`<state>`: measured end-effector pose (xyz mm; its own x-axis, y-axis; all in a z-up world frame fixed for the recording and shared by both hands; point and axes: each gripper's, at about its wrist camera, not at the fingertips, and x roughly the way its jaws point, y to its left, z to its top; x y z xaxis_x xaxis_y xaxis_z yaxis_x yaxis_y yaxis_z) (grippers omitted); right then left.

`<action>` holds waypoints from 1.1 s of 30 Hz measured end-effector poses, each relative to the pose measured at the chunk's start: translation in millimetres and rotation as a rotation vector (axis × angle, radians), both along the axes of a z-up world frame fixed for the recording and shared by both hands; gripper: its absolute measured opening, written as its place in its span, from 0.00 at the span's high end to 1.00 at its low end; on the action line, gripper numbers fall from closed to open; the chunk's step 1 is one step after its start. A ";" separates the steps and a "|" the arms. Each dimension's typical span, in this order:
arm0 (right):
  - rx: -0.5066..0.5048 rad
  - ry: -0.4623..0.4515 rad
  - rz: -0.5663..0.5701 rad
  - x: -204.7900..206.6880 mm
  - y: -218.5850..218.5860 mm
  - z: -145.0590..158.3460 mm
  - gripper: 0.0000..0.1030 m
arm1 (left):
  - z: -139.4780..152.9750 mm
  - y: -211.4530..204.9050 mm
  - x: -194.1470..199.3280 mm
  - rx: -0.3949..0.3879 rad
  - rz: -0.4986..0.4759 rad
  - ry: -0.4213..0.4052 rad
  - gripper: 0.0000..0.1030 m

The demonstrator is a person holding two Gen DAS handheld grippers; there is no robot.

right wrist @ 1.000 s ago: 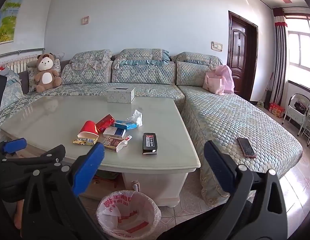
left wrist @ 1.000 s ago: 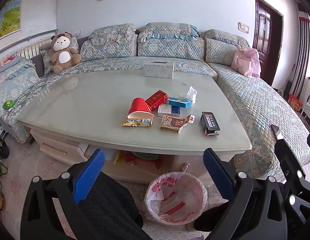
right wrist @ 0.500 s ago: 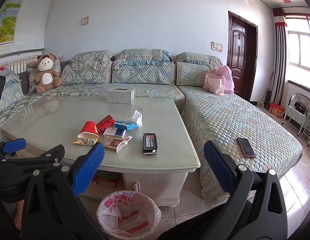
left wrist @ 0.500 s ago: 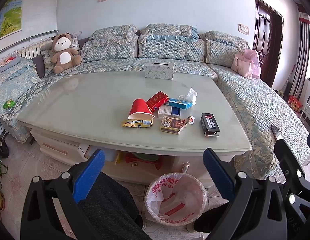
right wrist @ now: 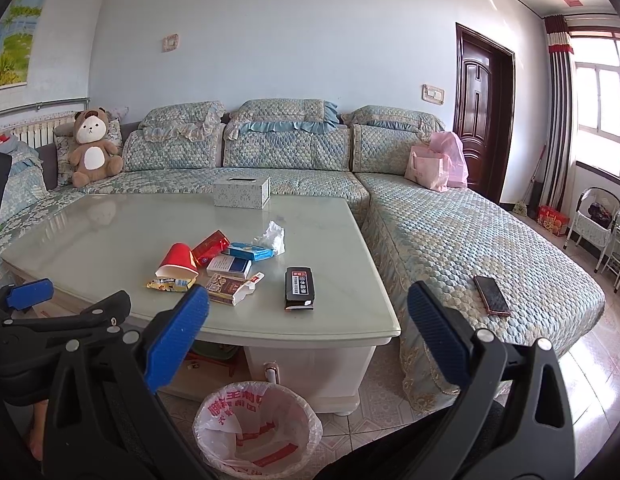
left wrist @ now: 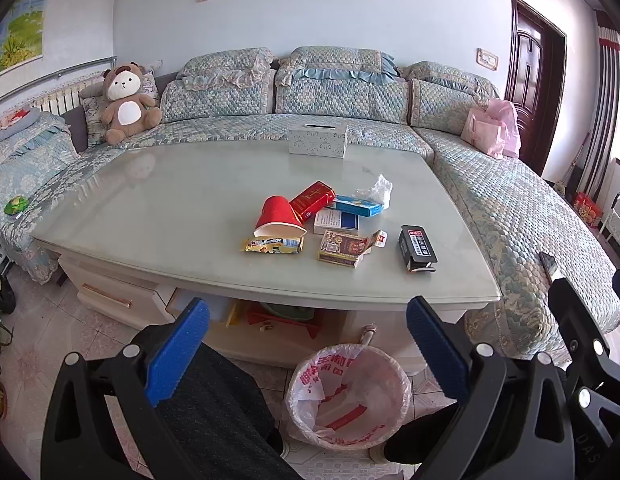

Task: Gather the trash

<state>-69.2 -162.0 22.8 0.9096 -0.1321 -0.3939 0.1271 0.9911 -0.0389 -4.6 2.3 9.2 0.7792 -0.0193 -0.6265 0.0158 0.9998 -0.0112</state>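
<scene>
We look across a pale glass-topped coffee table [right wrist: 110, 232] in a sunlit living room. A quilted blue-green corner sofa [right wrist: 294, 152] wraps behind and right of the table, under a pale blue wall [right wrist: 310, 40]. Farther right stand a dark wooden door [right wrist: 483, 120] and a bright window [right wrist: 601, 108]; beneath the table, glossy floor tiles [right wrist: 589, 360].
</scene>
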 end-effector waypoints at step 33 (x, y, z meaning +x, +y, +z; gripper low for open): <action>0.005 -0.005 0.003 -1.5 0.7 2.0 0.06 | 5.3 4.3 -4.4 0.004 0.004 -0.012 0.06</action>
<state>-70.7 -161.3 24.9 0.9118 -0.1277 -0.3904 0.1248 0.9916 -0.0330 -9.0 6.6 14.5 0.7866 -0.0136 -0.6173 0.0120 0.9999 -0.0067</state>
